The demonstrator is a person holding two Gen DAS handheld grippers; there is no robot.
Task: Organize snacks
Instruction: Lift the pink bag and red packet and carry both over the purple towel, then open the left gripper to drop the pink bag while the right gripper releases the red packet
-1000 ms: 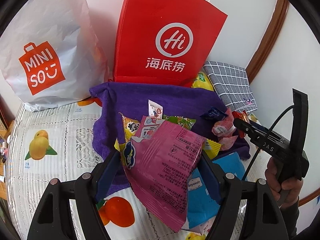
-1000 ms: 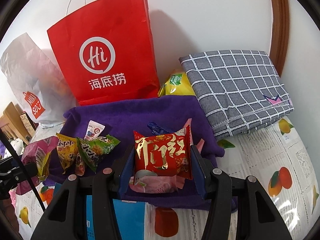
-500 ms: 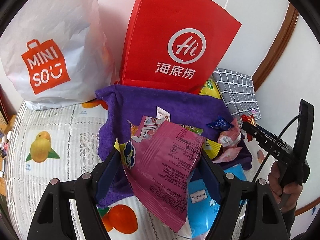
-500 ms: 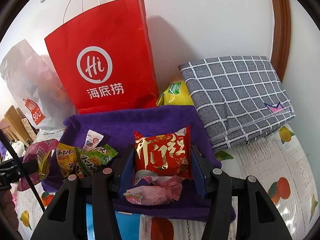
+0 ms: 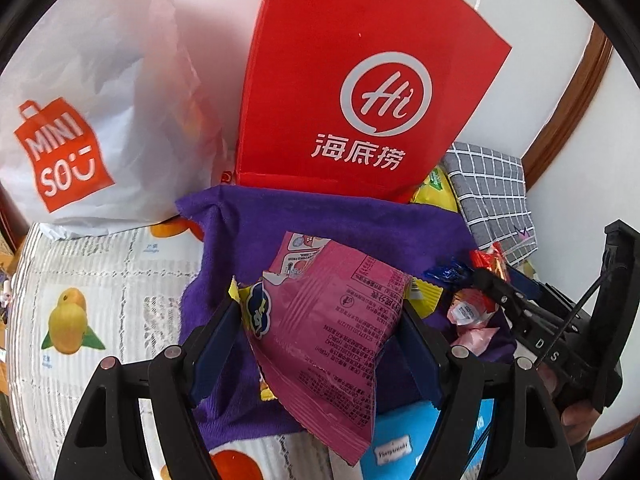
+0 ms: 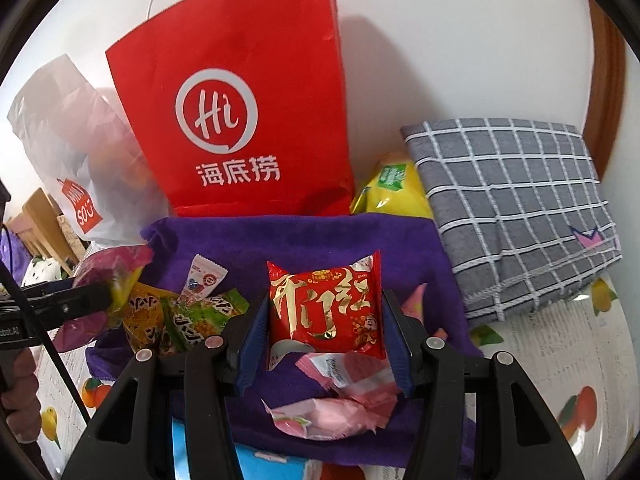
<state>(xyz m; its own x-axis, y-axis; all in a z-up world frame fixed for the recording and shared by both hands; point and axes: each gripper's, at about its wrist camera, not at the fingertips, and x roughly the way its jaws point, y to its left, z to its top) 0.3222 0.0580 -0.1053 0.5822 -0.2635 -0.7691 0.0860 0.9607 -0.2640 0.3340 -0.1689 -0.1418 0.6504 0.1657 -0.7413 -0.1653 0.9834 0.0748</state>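
My left gripper (image 5: 320, 316) is shut on a pink snack packet (image 5: 332, 332) and holds it above the purple towel (image 5: 320, 216). It also shows in the right wrist view (image 6: 108, 296) at the left. My right gripper (image 6: 324, 320) is shut on a red packet with gold writing (image 6: 326, 312), lifted over the towel (image 6: 280, 240); it appears in the left wrist view (image 5: 486, 276) at the right. Loose snacks lie on the towel: yellow and green packets (image 6: 180, 320), a small white sachet (image 6: 204, 278), pink packets (image 6: 336, 408). A red paper bag (image 6: 240, 112) stands behind the towel.
A white Miniso bag (image 5: 80, 112) stands left of the red bag (image 5: 360, 100). A folded grey checked cloth (image 6: 516, 208) lies at the right, a yellow pack (image 6: 392, 188) beside it. A blue pack (image 5: 404, 440) lies at the towel's near edge. The fruit-print tablecloth (image 5: 72, 320) covers the table.
Both grippers have risen and moved forward toward the red bag, each carrying its packet. The red bag looks larger and closer in both views.
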